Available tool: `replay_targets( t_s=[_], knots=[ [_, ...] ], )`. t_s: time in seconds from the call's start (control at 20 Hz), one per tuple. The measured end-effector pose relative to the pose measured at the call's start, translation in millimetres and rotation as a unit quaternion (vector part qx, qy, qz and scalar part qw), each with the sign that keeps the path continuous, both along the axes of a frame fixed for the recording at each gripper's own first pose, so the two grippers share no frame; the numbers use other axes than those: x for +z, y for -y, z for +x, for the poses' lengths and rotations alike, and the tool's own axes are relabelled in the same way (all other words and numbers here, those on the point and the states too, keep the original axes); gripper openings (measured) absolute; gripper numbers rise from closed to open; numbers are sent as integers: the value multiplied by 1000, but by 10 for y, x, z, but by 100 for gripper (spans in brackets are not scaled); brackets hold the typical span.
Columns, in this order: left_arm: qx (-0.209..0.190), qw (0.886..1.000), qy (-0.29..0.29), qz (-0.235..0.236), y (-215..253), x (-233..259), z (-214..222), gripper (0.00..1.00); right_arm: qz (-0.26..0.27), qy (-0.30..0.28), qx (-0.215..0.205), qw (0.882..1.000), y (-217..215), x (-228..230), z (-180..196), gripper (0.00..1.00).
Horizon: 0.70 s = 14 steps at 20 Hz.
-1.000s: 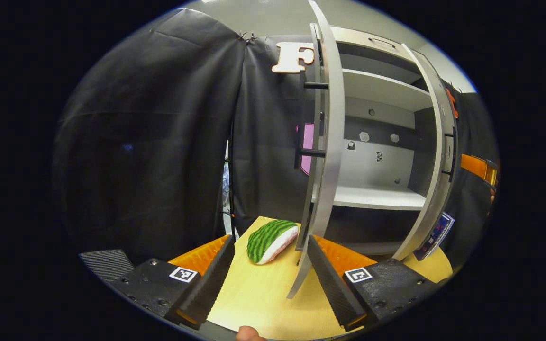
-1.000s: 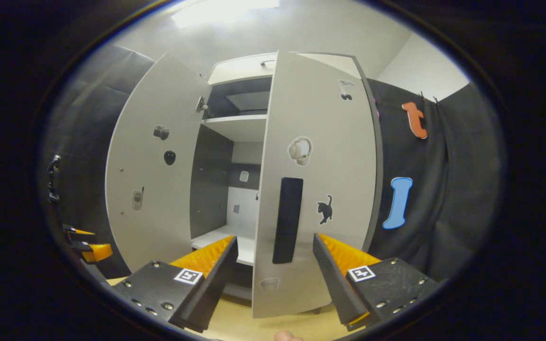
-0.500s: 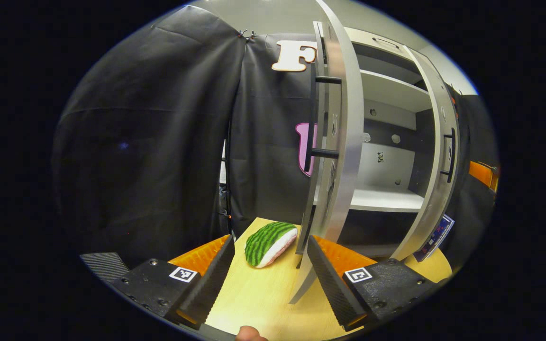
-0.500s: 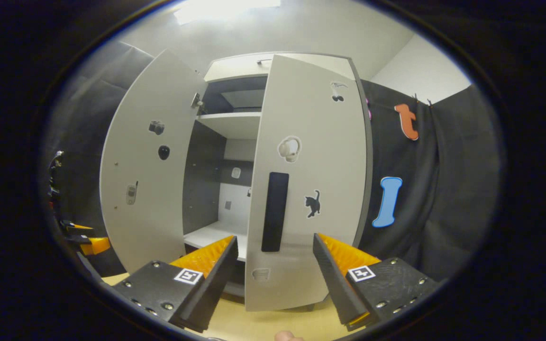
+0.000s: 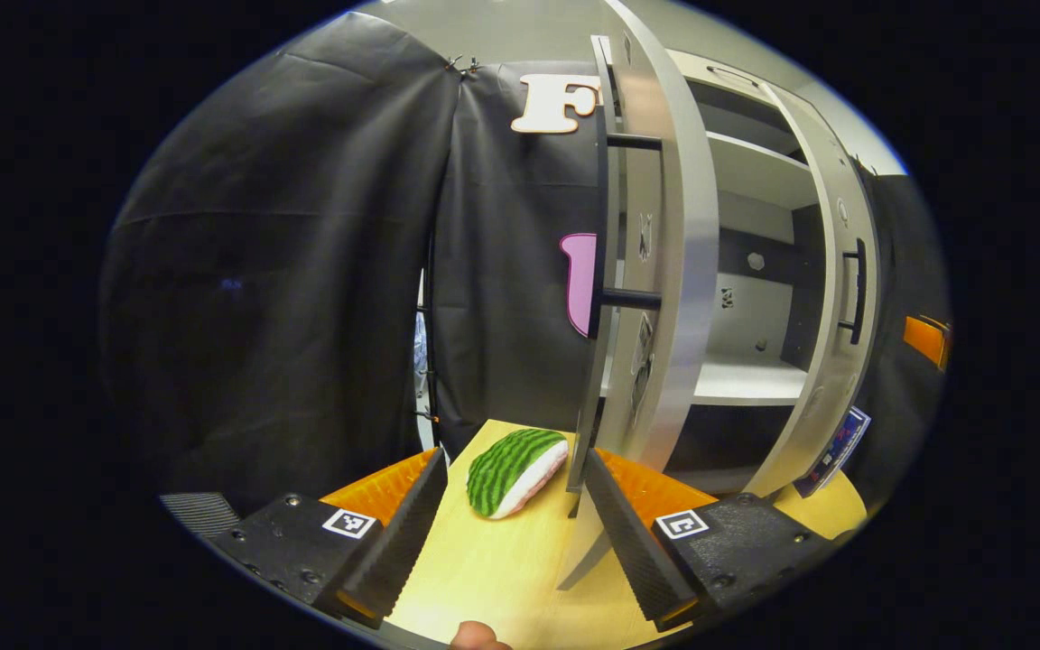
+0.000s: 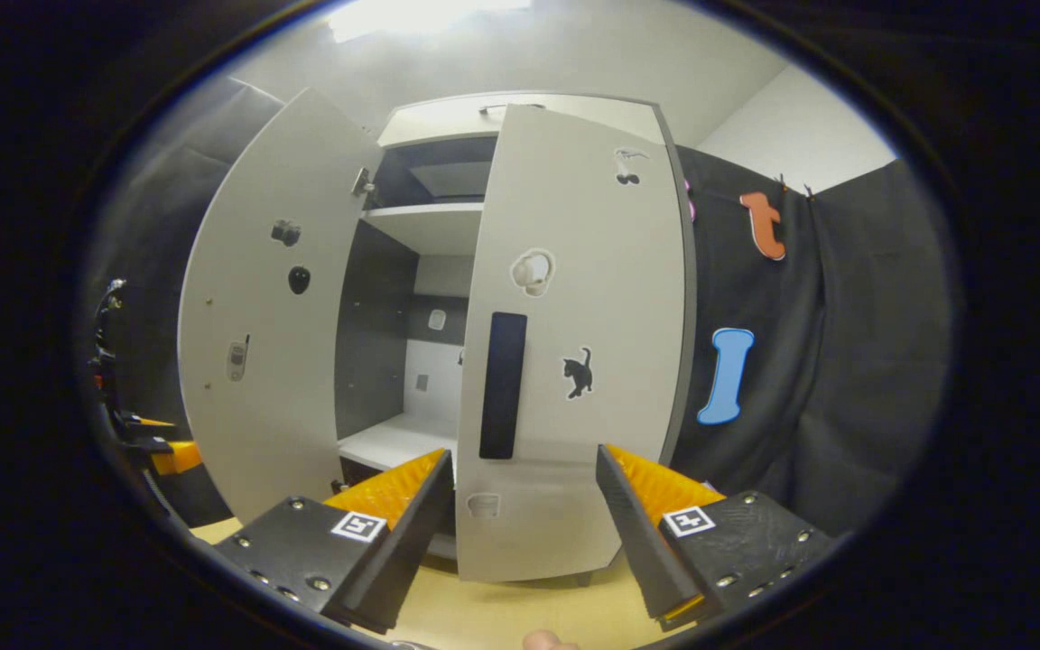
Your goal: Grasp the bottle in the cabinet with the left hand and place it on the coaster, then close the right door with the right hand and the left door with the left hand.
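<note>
Matt grey laminate on the cabinet doors (image 6: 574, 298); pale smooth wood-grain tabletop (image 5: 493, 569); the watermelon cushion (image 5: 515, 459) looks like soft cloth (ribbed black gripper pads (image 5: 403, 533)).

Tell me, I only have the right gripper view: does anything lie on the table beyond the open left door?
Observer: Yes. In the left gripper view a green striped watermelon cushion lies on the table, on the outer side of the left door.
Operator: Is the left hand-held gripper open?
Observer: Yes. The left hand-held gripper has its jaws wide apart, and the door's lower edge shows between its fingers.
</note>
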<state>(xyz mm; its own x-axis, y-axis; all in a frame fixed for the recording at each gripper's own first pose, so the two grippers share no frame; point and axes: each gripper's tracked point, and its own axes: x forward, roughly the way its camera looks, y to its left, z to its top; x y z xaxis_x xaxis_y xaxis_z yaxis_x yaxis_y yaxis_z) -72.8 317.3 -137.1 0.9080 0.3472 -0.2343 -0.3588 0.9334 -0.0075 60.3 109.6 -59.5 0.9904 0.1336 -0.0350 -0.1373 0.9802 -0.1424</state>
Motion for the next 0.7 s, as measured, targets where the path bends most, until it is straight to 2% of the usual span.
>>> replay_targets(
  t_s=[0.05, 0.1, 0.2, 0.25, 0.45, 0.5, 0.6, 0.65, 0.7],
  knots=[
    [-2, 1000, 1, -4, 17, -5, 9, 93, 0, 0, -1, 1000, 26, 1, -1, 93],
    [-3, 1000, 2, -12, 25, -4, 24, 97, 0, 0, -3, 1000, 53, -6, 1, 96],
    [-5, 999, 0, -31, 60, -53, 19, 93, 0, 0, -5, 1000, 104, 1, 21, 96],
    [-3, 999, 0, -33, 67, -50, 16, 96, 1, -1, -5, 1000, 130, -3, 30, 96],
    [-13, 1000, -8, -14, 128, -46, 40, 96, 11, -6, 0, 1000, 197, -25, 87, 96],
    [-17, 1000, -7, -20, 175, -61, 44, 92, 12, -8, 2, 1000, 212, -33, 89, 96],
    [-22, 999, -7, -29, 288, -75, 44, 96, 10, -10, 5, 1000, 252, -39, 98, 96],
    [-24, 999, -6, -27, 338, -76, 70, 92, 8, -10, 5, 1000, 288, -36, 92, 96],
    [-27, 999, -5, -24, 391, -69, 91, 96, 5, -9, 5, 1000, 326, -29, 93, 96]
  ],
)
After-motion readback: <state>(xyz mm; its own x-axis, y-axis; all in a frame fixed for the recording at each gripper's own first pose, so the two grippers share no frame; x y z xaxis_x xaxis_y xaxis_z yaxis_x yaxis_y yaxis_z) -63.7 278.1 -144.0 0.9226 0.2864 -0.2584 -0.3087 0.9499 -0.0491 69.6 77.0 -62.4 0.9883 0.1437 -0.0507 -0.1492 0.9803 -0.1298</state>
